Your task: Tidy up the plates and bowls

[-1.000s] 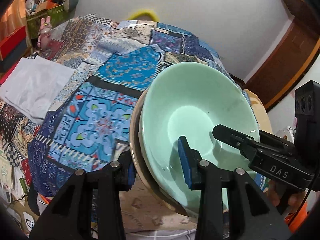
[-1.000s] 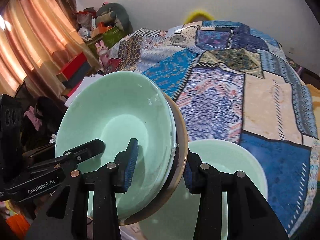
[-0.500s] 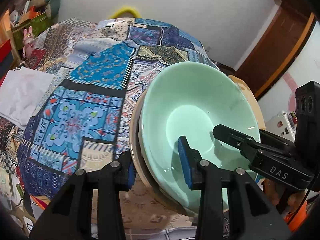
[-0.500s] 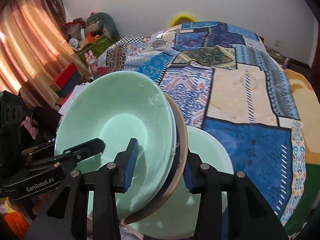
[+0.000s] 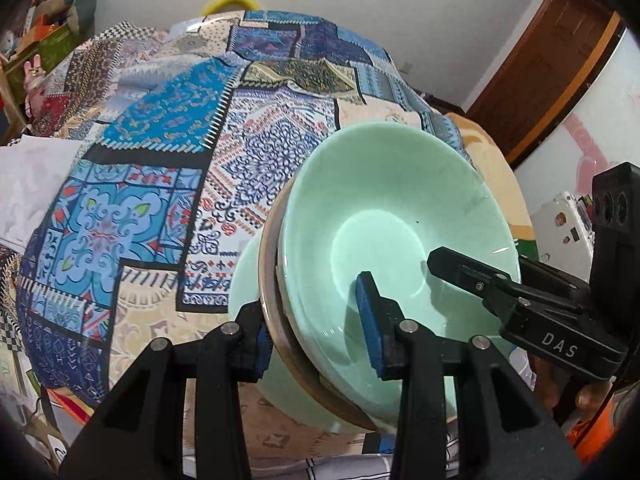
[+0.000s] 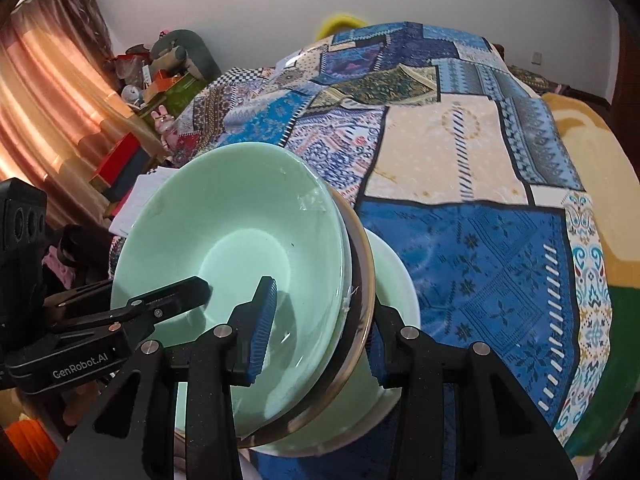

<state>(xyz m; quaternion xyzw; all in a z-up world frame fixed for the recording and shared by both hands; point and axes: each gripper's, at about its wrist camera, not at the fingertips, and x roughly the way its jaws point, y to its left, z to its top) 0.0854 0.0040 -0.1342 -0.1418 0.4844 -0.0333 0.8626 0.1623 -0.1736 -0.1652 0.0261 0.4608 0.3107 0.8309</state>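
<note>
With both grippers, left (image 5: 316, 328) and right (image 6: 320, 338), clamped on the stack (image 5: 384, 240) tilted above the lower bowl (image 6: 394, 276) on the bed (image 6: 460, 184), I judge nesting nearly done.

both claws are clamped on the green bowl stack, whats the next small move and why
Probably lower the stack straight down. The left claw and right claw both grip the rim of the stacked pale green bowls with a tan metal-rimmed plate, held tilted above another pale green bowl on the patchwork cloth; levelling first should help nesting.
</note>
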